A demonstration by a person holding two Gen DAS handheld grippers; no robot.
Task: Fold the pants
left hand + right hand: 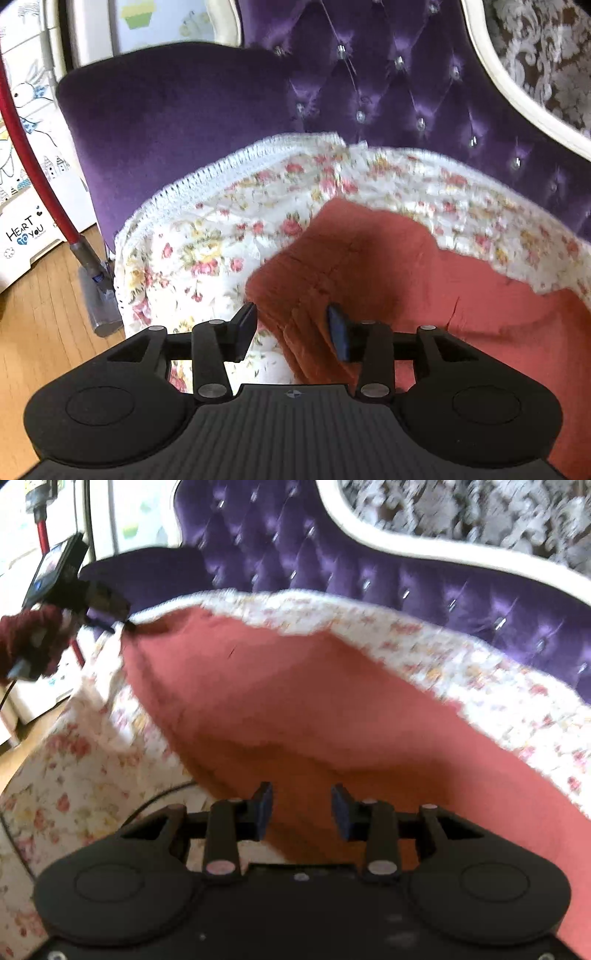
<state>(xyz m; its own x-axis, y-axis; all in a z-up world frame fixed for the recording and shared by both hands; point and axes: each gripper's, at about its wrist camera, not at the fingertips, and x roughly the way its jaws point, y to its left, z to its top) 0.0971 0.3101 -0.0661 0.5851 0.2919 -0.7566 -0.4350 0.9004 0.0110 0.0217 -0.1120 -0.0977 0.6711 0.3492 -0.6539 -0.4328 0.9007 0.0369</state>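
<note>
Mid-fold on the floral sofa cover [207,236]: my left hand-held gripper [291,325] spread, straddling the coral pants' [369,258] edge; my right hand-held gripper [302,808] spread over cloth toward twelve o'clock. Next: pinch again.

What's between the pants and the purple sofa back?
Only the floral cover: a strip separates the pants from the sofa back in both wrist views.
</note>
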